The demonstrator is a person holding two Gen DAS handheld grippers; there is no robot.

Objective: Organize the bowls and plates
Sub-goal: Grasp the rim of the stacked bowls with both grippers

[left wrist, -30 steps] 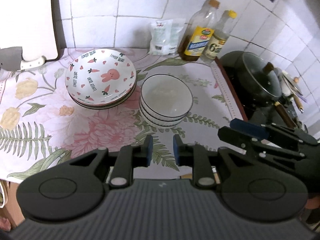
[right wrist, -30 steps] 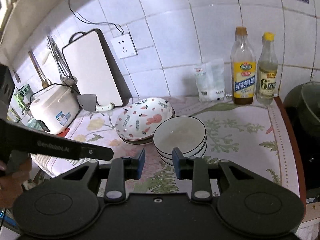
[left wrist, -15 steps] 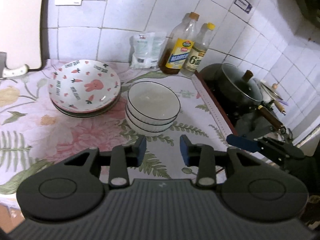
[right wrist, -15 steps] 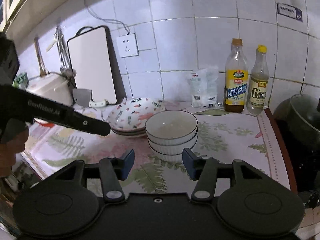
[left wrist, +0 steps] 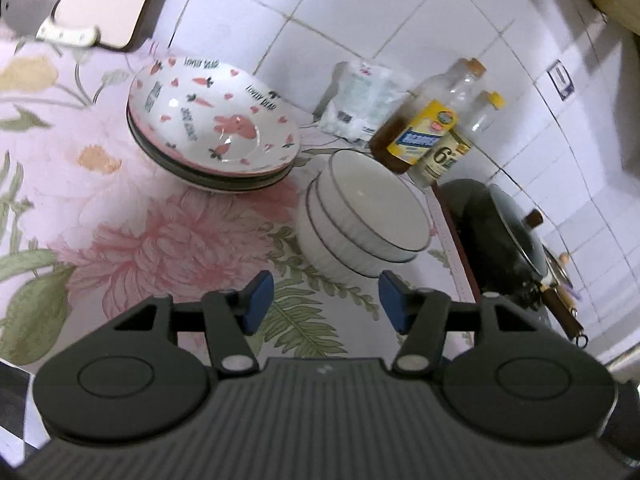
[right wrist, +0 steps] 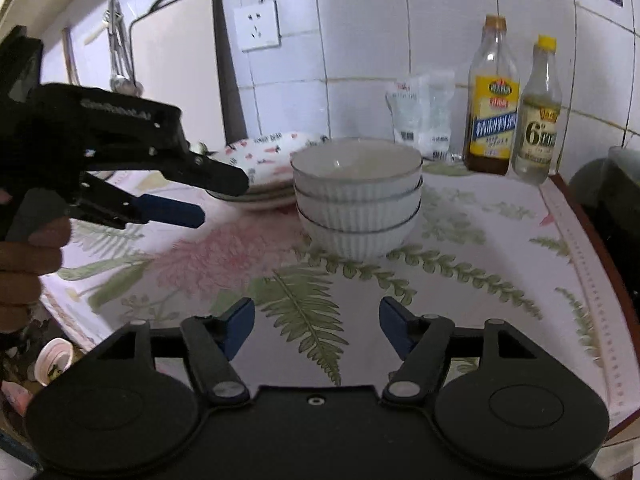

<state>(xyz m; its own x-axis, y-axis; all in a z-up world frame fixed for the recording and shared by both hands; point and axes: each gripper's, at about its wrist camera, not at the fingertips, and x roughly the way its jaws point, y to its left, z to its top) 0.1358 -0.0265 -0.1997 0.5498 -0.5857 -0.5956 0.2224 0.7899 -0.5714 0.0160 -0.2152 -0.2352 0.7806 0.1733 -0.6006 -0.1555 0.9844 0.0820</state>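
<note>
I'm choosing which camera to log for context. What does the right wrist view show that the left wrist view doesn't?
Only the right wrist view shows the left gripper from outside, the wall socket and the hanging utensils. Only the left wrist view shows the lidded pot in full and the plates' rabbit pattern. Both show the stacked white bowls, the plate stack, two bottles and the floral cloth.

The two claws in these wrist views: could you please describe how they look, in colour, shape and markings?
Both are matte black plastic. The right claw and the left claw each have two angular linkage arms with silver pivot screws, round housings on either side, and blue pads on the fingertips. The left body is ribbed on top. Seen side-on from the right wrist, it bears blurred pale lettering. A bare hand grips it; no sleeve or cables show.
</note>
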